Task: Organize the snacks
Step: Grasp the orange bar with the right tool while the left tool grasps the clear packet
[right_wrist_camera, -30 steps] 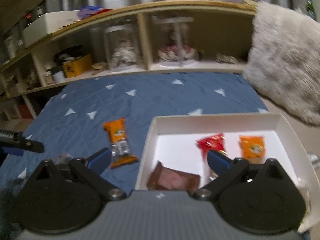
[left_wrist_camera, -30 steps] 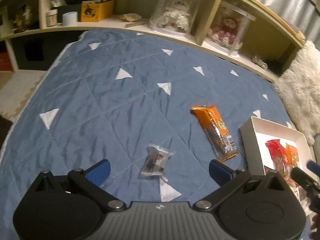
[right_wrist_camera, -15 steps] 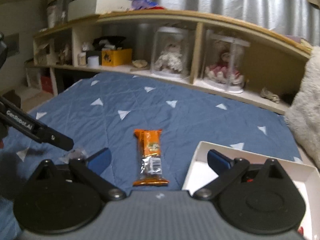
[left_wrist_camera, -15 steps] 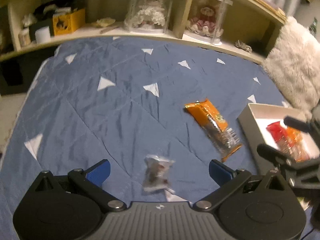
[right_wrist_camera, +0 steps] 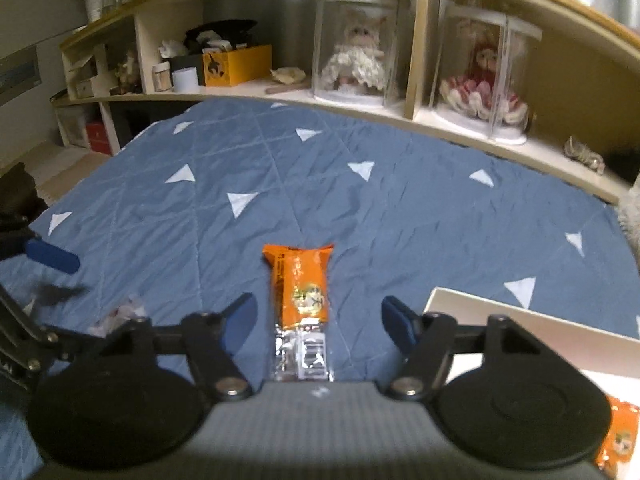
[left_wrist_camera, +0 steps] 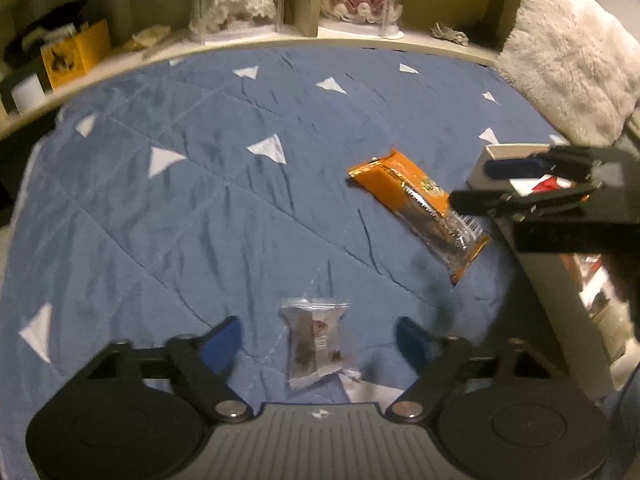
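Left wrist view: the left tool point(left_wrist_camera: 318, 334) is spread wide, empty, straddling the clear-wrapped snack point(left_wrist_camera: 315, 343) lying on the blue quilt point(left_wrist_camera: 180, 208). Ahead and to its right, the right tool point(left_wrist_camera: 468, 186) hangs over the orange snack bar point(left_wrist_camera: 416, 204). To grasp well, lower until both pads flank the wrapper's middle, then close gently.

Right wrist view: the right tool point(right_wrist_camera: 316, 322), wide and empty, has the orange snack bar centred between its fingers; the white box point(right_wrist_camera: 520, 332) lies to its right. Half a second ago, each snack sat farther ahead of its tool.
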Tool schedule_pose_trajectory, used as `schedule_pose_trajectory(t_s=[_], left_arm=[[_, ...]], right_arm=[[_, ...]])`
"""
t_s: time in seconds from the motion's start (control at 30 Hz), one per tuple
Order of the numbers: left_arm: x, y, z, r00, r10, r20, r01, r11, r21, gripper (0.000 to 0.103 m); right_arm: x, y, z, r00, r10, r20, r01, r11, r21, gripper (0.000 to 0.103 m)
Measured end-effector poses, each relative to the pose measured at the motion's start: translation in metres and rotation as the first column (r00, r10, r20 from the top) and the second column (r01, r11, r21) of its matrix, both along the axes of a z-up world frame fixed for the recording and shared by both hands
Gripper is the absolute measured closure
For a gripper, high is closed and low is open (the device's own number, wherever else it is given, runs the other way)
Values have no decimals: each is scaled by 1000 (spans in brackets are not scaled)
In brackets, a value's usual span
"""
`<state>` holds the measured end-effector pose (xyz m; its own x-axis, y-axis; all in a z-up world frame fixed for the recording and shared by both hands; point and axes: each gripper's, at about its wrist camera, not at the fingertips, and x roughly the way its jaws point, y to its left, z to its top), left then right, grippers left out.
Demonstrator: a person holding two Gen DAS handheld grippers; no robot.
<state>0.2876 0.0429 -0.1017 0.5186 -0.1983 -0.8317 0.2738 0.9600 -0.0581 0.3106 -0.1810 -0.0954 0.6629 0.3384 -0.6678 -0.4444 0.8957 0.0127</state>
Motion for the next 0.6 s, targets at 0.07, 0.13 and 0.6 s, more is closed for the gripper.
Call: schedule_pose_trajectory(t_s=[0.07, 0.13, 0.6], left_arm=[[3, 2, -5, 1000, 9, -25, -9, 1000, -30, 36], [6, 2, -9, 999, 21, -44, -23, 999, -36, 42], [14, 3, -20, 993, 78, -90, -82, 996, -34, 62]], right_arm=[[5, 1, -6, 1000, 22, -20, -21, 1000, 4, 35], [9, 4, -12, 999, 32, -41, -32, 999, 4, 37], [26, 31, -39, 996, 47, -77, -54, 995, -89, 60]])
